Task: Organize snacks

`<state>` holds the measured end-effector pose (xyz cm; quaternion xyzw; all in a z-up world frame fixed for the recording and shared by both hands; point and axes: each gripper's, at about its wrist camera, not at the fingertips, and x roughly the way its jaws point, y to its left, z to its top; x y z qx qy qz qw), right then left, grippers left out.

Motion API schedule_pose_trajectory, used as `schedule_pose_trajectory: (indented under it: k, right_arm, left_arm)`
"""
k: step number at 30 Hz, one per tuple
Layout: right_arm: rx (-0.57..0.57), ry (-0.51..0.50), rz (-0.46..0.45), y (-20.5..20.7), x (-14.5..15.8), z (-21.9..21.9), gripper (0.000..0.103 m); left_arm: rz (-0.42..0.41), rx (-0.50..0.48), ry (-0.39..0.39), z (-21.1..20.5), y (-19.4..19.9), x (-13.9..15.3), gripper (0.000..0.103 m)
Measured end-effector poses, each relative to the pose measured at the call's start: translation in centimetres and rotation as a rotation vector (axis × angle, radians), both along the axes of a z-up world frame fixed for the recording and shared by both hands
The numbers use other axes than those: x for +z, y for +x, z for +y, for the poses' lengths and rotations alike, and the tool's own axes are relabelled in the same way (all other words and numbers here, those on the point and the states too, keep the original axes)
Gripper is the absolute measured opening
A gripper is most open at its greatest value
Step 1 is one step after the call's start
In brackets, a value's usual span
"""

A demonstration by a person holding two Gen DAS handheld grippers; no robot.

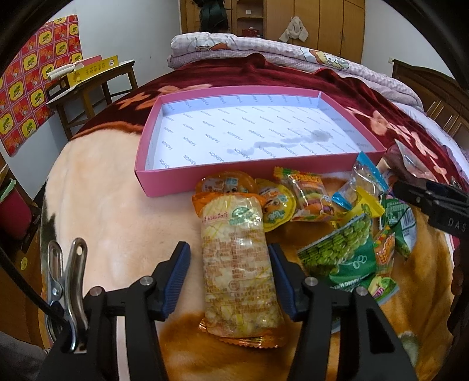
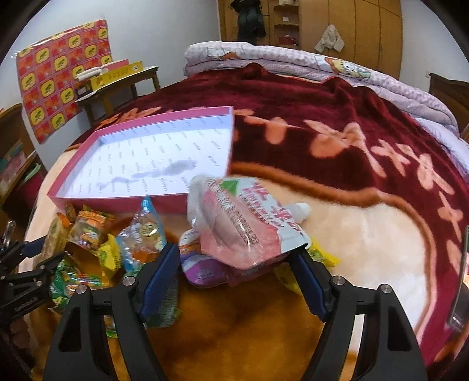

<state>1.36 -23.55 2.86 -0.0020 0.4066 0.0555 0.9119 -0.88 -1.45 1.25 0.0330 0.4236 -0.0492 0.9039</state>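
A shallow pink box (image 1: 176, 181) with a white printed lining lies open on the bed; it also shows in the right wrist view (image 2: 123, 202). A pile of snack packets (image 1: 346, 222) lies in front of it. My left gripper (image 1: 228, 258) is open, its blue pads either side of a long orange rice-cracker packet (image 1: 237, 263); the right pad touches its edge. My right gripper (image 2: 237, 258) is open around a pink spouted drink pouch (image 2: 243, 222), which lies tilted over a purple packet (image 2: 202, 269). The right gripper also shows in the left wrist view (image 1: 410, 190).
The bed carries a peach and dark red flowered blanket (image 2: 351, 152) with a folded quilt (image 1: 263, 49) behind. A small wooden table (image 1: 96, 85) with a yellow box stands at the left. Wardrobes (image 1: 322, 23) line the far wall. The left gripper shows in the right wrist view (image 2: 35, 258).
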Motion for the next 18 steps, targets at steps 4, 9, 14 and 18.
schedule_pose_trajectory:
  k: [4,9,14,18]
  right_arm:
    - [0.007,-0.037,-0.005,-0.2,-0.4,0.5,0.078]
    - [0.004,-0.046,-0.001,0.5,-0.6,0.7,0.079]
    - [-0.002,-0.009,0.027,1.2,-0.7,0.4,0.08]
    - [0.03,0.029,0.059,0.8,-1.3,0.4,0.08]
  left_arm:
    - [-0.005,0.0,0.001,-0.1,0.0,0.0,0.058]
    - [-0.012,0.001,-0.003,-0.1,0.1,-0.1,0.059]
    - [-0.012,0.001,-0.005,-0.1,0.1,-0.1,0.06]
    - [-0.015,0.002,-0.007,0.0,0.1,-0.2,0.061]
